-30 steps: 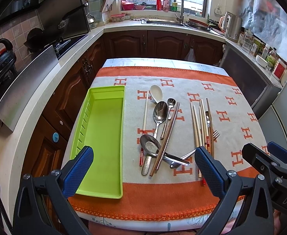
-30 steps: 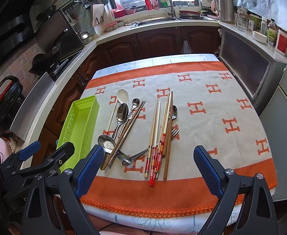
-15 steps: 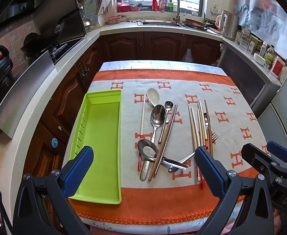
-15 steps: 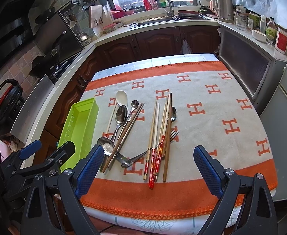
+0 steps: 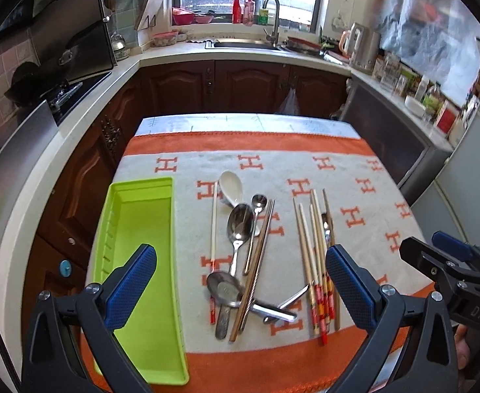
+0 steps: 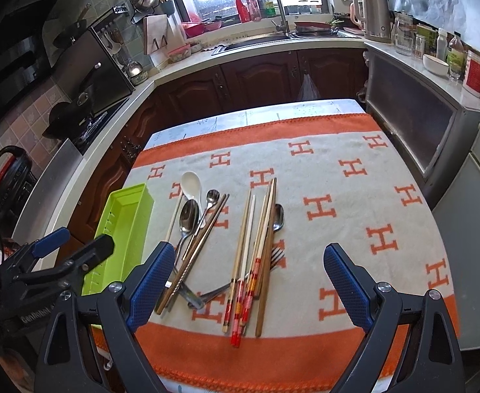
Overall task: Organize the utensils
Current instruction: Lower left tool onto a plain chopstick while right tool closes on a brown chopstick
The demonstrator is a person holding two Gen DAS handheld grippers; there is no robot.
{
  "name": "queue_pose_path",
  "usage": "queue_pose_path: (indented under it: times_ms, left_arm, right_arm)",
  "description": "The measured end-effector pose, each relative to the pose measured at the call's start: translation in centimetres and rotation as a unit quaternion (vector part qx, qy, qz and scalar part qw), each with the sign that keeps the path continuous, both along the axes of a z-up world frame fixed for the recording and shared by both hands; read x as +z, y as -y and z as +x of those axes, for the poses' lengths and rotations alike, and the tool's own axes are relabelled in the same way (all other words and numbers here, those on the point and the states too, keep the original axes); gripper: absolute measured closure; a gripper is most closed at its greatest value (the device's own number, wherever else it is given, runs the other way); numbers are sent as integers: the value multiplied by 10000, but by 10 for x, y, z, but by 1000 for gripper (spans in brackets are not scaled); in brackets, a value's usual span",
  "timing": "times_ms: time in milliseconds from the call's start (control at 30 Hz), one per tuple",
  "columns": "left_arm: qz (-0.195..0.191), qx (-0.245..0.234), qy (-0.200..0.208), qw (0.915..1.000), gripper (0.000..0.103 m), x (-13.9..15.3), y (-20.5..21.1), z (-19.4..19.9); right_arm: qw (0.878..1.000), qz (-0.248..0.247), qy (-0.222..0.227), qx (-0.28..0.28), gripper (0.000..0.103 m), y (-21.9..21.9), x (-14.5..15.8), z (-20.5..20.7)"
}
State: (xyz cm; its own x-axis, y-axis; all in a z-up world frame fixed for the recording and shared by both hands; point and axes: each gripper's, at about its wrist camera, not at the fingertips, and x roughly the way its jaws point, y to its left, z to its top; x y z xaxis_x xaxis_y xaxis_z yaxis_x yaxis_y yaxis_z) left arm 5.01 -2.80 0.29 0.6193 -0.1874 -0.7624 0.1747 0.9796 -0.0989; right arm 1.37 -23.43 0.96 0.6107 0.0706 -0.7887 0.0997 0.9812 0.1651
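My left tool (image 5: 238, 286) and right tool (image 6: 248, 286) each had black angular frames, silver screws and blue textured fingers (image 5: 131, 286). White lettering marked both bodies: "DAS" on the right, a partly legible word on the left.

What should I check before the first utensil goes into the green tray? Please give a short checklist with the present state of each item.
1. Left claw open and holding nothing: ok.
2. Right claw open and holding nothing: ok.
3. Green tray has nothing in it: ok.
4. Chopsticks lie apart from the spoons: not ok, a fork and a spoon lie under them.
5. Metal spoons lie separately: not ok, they cross with brown chopsticks.
6. White spoon free to grip: cannot tell, its handle runs under the metal spoons.
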Motion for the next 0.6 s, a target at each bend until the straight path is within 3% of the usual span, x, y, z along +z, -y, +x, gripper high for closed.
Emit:
queue_pose_path:
  times_ms: [133, 300, 433, 600]
  left_arm:
    - [-127, 204, -137, 9996, 1, -5, -7, 27]
    - [-20, 660, -235, 9975, 1, -22, -13, 59]
    - [-239, 507, -795, 9953, 2, -50, -6, 82]
    - [-295, 96, -1361, 9902, 13, -91, 23, 92]
  right_arm:
    - [9996, 198, -182, 25, 21, 24, -5, 27]
    - [9975, 488, -516, -59, 31, 51, -26, 60]
    - [9943, 696, -800, 63, 41, 57, -54, 86]
    - [9874, 1001, -1202, 230, 52, 58, -98, 115]
